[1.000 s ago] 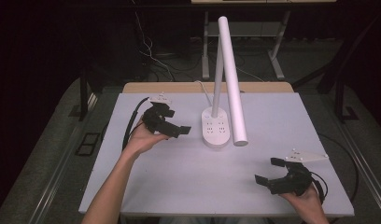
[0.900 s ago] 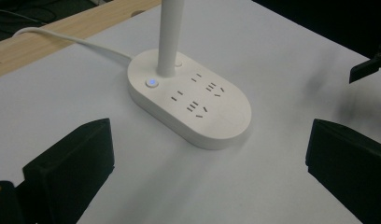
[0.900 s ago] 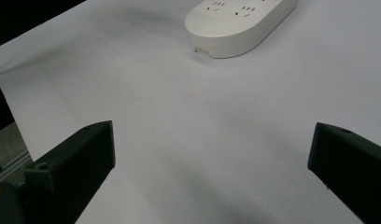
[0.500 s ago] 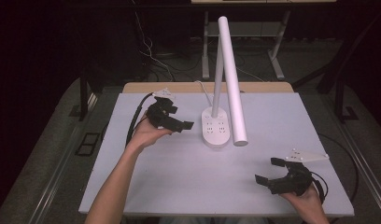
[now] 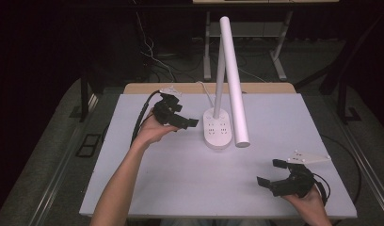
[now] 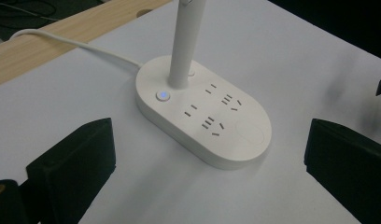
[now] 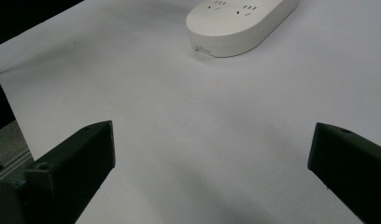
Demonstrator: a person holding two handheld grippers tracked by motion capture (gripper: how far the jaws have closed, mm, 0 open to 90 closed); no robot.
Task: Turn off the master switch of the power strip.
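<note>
A white desk lamp stands at the table's middle back, with an oval base [image 5: 217, 132] carrying several sockets, a slim stem [image 5: 220, 80] and a long tube head [image 5: 235, 80] slanting forward. My left gripper [image 5: 184, 117] is open just left of the base, jaws pointing at it. In the left gripper view the base [image 6: 202, 119] lies between and beyond the wide jaws, and its small button [image 6: 163, 95] glows blue beside the stem [image 6: 185, 42]. My right gripper [image 5: 270, 172] rests open at the front right, nothing in it, and the base [image 7: 240, 21] lies far ahead of it.
The white tabletop [image 5: 180, 179] has a wooden strip [image 5: 256, 88] along its back edge. The lamp's white cord [image 6: 72, 44] runs off the back. Dark floor, cables and metal frame legs surround the table.
My left gripper has edged a little farther and rightward, closer to the lamp base. The right gripper has stayed put.
</note>
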